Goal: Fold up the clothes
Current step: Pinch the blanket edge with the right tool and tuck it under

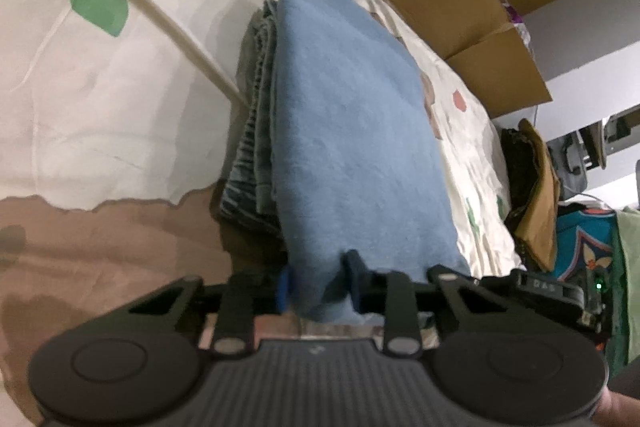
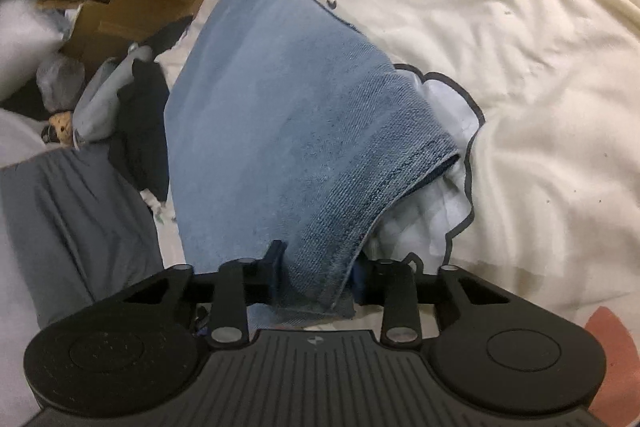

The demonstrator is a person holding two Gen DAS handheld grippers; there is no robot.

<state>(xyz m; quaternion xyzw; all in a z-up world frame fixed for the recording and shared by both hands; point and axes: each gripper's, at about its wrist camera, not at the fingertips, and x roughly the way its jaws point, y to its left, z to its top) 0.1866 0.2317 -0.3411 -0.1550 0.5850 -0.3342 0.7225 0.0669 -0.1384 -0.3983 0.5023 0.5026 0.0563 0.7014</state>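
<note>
Jeans (image 1: pixel 352 131) folded, lying on cream bedsheet (image 1: pixel 120 99), running toward 12 o'clock from both grippers. Left gripper (image 1: pixel 320 283) and right gripper (image 2: pixel 320 279) each clamped on near denim edge.

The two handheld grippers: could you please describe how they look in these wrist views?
The left gripper and the right gripper look alike: a matte black body with a ribbed centre panel and a small pale logo, a round disc at each side, and black link arms on silver pivot pins. The fingers carry dark blue pads. No cables or sleeves show.
</note>
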